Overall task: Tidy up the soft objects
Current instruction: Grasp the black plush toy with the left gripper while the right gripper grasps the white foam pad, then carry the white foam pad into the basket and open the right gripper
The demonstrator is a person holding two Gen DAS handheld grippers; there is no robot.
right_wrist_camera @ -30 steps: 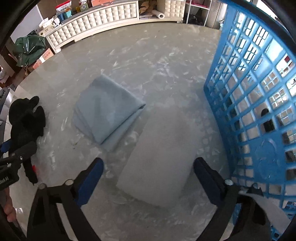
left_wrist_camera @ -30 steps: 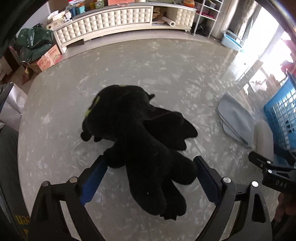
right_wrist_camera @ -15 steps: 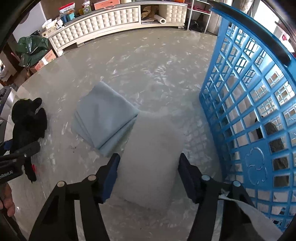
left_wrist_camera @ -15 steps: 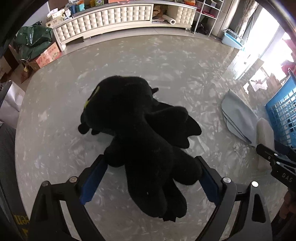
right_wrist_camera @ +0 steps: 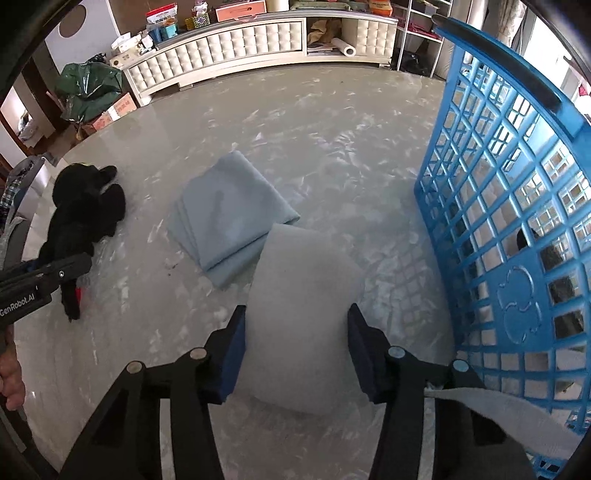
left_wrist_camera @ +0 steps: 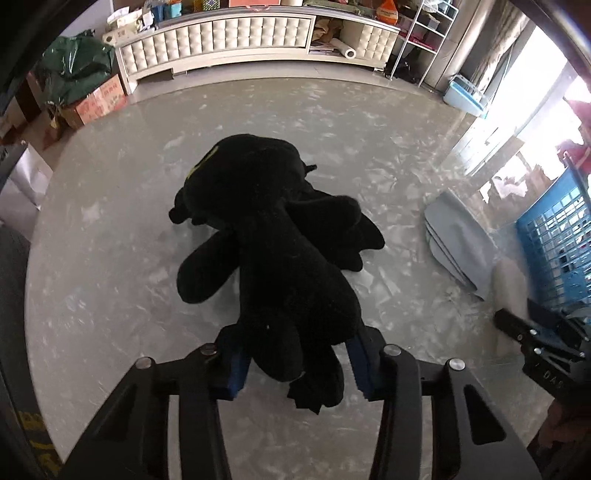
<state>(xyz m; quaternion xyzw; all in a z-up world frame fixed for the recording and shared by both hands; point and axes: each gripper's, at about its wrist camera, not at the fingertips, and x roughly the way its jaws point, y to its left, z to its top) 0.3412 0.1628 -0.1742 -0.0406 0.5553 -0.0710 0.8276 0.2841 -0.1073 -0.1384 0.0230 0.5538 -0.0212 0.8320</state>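
Observation:
A black plush toy (left_wrist_camera: 273, 254) lies on the grey marble table; it also shows at the left of the right wrist view (right_wrist_camera: 83, 218). My left gripper (left_wrist_camera: 295, 363) is shut on its hind end. My right gripper (right_wrist_camera: 295, 345) is shut on a pale grey foam pad (right_wrist_camera: 299, 314), which in the left wrist view (left_wrist_camera: 509, 288) appears at the right. A folded light blue cloth (right_wrist_camera: 229, 218) lies just beyond the pad, also in the left wrist view (left_wrist_camera: 458, 240). A blue plastic basket (right_wrist_camera: 517, 206) stands to the right.
The round marble table (left_wrist_camera: 110, 229) has its edge at the left. A white tufted cabinet (left_wrist_camera: 221, 33) and boxes stand on the far side of the room. The basket (left_wrist_camera: 557, 243) holds dark and white items behind its lattice wall.
Both grippers have closed: the left onto the black plush toy's hind end, the right onto the foam pad. The plush has shifted slightly.

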